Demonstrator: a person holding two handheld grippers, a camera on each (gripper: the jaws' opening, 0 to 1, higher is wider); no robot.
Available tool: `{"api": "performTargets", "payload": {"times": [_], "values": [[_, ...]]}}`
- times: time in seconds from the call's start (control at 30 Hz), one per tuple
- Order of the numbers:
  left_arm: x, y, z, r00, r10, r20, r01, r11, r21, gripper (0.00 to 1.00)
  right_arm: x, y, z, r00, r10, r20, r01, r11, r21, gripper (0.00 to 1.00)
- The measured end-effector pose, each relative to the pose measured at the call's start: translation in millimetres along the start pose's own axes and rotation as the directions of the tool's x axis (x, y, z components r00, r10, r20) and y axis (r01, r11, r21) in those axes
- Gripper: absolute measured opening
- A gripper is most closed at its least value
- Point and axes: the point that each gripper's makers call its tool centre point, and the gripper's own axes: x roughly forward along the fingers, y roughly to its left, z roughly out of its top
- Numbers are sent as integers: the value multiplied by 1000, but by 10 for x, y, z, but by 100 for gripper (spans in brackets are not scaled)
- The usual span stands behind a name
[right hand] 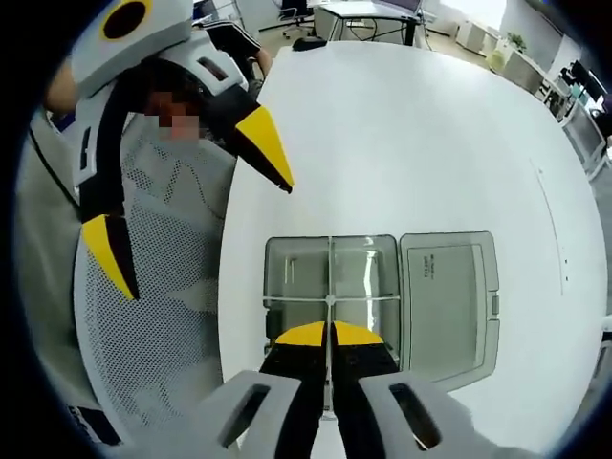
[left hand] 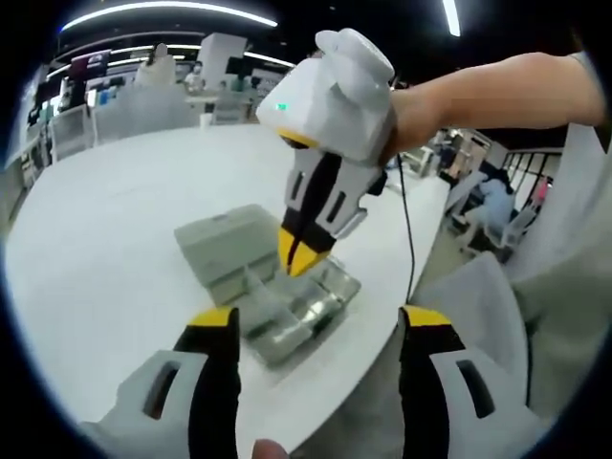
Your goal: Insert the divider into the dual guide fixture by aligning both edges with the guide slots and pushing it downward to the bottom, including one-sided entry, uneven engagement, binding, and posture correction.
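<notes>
- Two jaws of right gripper [right hand: 328, 335] pinching thin clear divider [right hand: 329, 277], edge-on, hard to make out.
- Divider standing in box [left hand: 277, 287] on table [right hand: 402, 134].
- Left gripper [left hand: 318, 320] spread wide, hovering, holding nothing.

White claws [left hand: 316, 330], black-and-yellow fingertips [left hand: 213, 318]

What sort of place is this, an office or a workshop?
Probably an open-plan office or lab: a large round white table, desks with office chairs beyond it, and long ceiling strip lights.
</notes>
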Motion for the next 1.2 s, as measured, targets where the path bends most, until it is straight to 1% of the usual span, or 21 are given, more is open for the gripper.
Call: {"api": "performTargets", "payload": {"times": [0.27, 0.7, 1.2], "values": [[3, -5, 0, 1000, -1, -3, 1, 1000, 2, 66, 24, 0, -23, 1000, -5, 13, 5, 1000, 9, 0], [-5, 7, -22, 1000, 1, -8, -1, 1000, 0, 66, 105, -5, -57, 1000, -12, 16, 12, 1000, 3, 0], [-8, 32, -75, 1000, 5, -14, -5, 1000, -12, 66, 213, 21, -77, 1000, -4, 1, 4, 1000, -29, 0]]}}
